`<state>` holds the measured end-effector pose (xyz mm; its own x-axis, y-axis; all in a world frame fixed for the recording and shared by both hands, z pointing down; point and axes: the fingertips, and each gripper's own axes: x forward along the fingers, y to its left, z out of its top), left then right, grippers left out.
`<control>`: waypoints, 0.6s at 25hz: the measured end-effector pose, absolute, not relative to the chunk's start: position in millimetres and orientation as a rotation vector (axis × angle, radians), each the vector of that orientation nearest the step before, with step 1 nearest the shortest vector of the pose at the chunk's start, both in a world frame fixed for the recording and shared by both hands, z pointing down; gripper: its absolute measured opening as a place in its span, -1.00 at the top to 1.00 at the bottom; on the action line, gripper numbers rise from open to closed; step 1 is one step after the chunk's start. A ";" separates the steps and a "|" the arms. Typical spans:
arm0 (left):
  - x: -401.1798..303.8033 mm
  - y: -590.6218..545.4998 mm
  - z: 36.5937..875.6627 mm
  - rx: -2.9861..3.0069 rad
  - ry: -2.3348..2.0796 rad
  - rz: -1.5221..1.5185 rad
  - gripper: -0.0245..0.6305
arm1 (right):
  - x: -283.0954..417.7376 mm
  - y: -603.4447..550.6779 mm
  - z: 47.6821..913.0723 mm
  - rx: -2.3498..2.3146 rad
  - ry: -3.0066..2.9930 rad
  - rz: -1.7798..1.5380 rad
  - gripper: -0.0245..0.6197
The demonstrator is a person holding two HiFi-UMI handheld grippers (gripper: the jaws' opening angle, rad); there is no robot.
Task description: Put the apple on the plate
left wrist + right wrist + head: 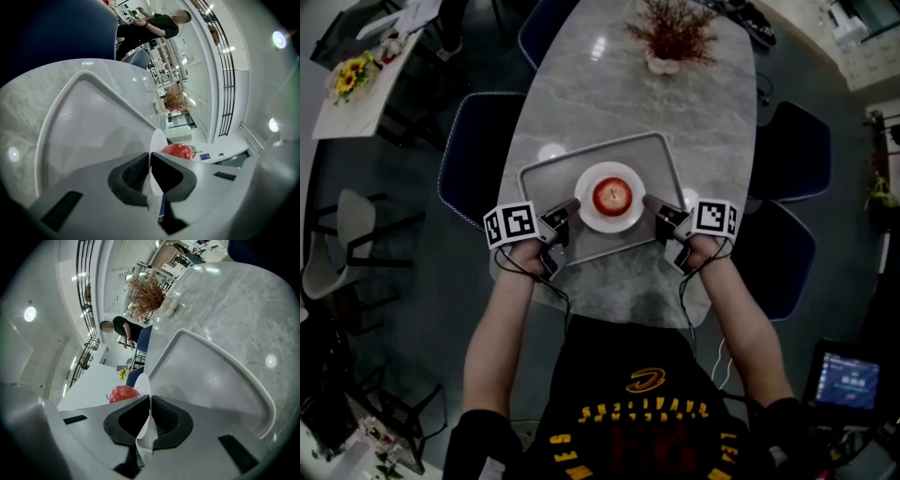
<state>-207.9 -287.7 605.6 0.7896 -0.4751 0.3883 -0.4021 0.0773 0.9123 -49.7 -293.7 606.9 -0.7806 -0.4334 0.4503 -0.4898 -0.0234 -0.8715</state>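
L gripper (150, 165) jaws pinch the plate (611, 226) rim on its left edge; R gripper (149, 411) does the same on the right, so I hold the plate btwn both. On it, dead centre, sits the apple (612, 196), over the tray (542, 172) on the table (609, 84); can't tell if the plate touches the tray. Apple-on-plate looks done; I judge this is the set-down. Next: lower level, both sides together, then release. The apple is approx round with no real long axis; its stem dimple seems to face up.

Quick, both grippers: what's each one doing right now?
Left gripper: closed on the plate rim.
Right gripper: closed on the plate's opposite rim.
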 end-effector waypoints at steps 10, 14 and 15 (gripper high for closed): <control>-204.6 -287.4 648.2 1.490 -0.756 0.101 0.86 | -51.4 -296.5 644.7 1.007 -2.056 1.876 0.84; -207.2 -299.3 661.7 1.491 -0.785 0.192 0.86 | -55.3 -306.6 659.3 0.982 -1.986 1.789 0.84; -207.6 -301.4 663.7 1.492 -0.793 0.210 0.86 | -56.0 -307.9 661.9 0.976 -1.973 1.770 0.84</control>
<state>-207.6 -301.4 663.7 0.7372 -0.3393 0.5843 -0.5843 0.1141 0.8035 -56.0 -307.9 661.9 -0.7173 -0.2751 0.6401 -0.6661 0.0014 -0.7458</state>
